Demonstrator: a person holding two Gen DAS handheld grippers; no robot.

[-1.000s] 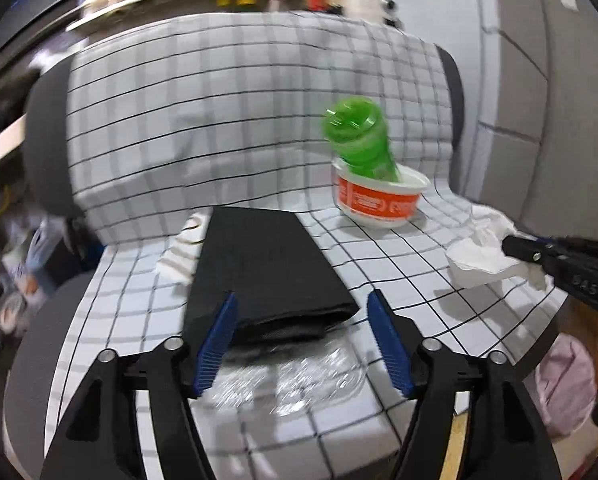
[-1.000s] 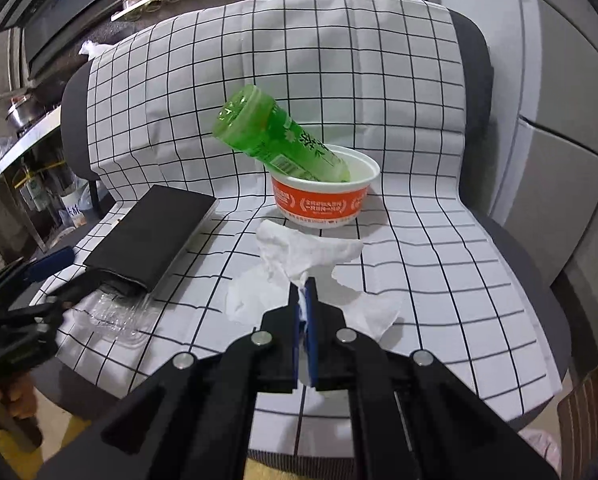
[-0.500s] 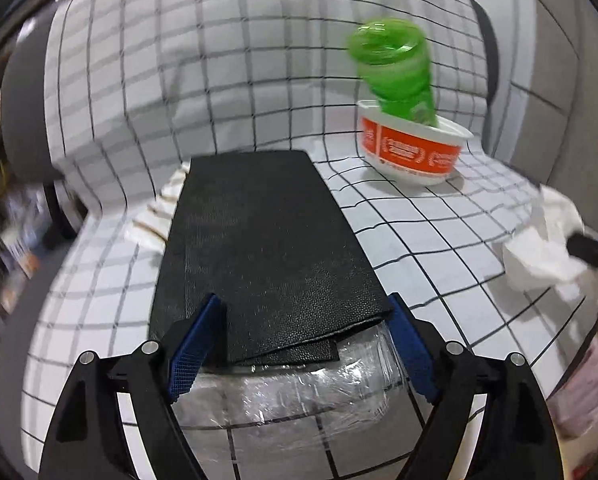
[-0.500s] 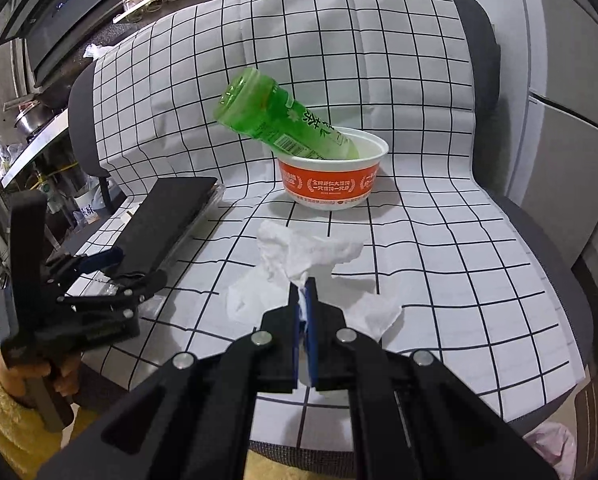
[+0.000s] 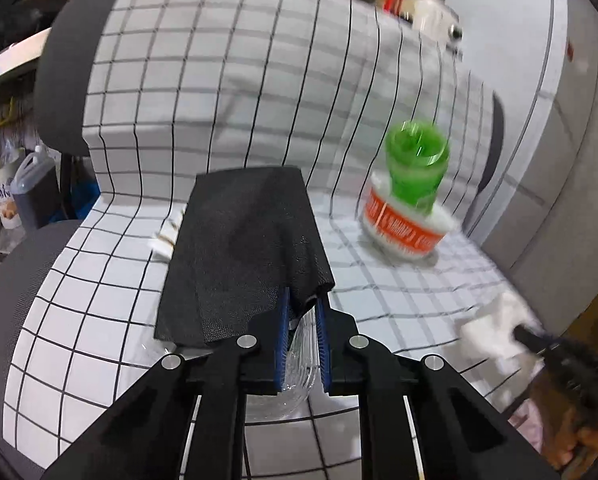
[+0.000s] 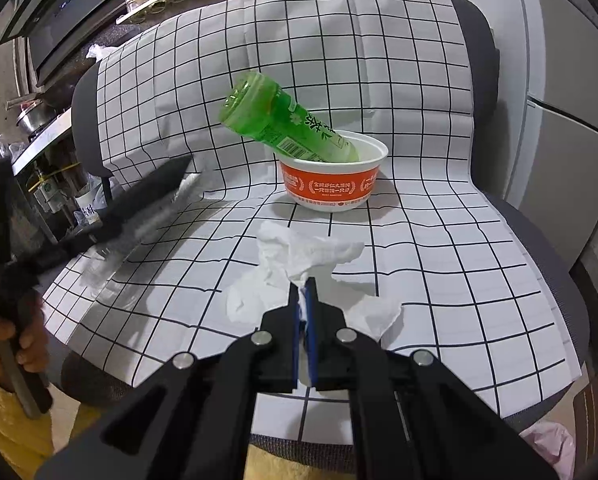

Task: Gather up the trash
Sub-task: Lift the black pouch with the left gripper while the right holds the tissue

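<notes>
My left gripper (image 5: 302,312) has just been closing and now pinches the near edge of the black bag (image 5: 243,248) with its clear plastic tray (image 5: 295,364), so I can lift both off the checked cloth (image 6: 439,264). The right gripper (image 6: 305,300), fingers pressed together, nips the crumpled tissue (image 6: 299,252), soft and thin. The glossy green bottle (image 6: 283,124) leans in the orange paper bowl (image 6: 331,184).

The black bag (image 5: 243,248) hides most of the clear plastic tray (image 5: 287,384). In the right wrist view, both smear into motion blur.
</notes>
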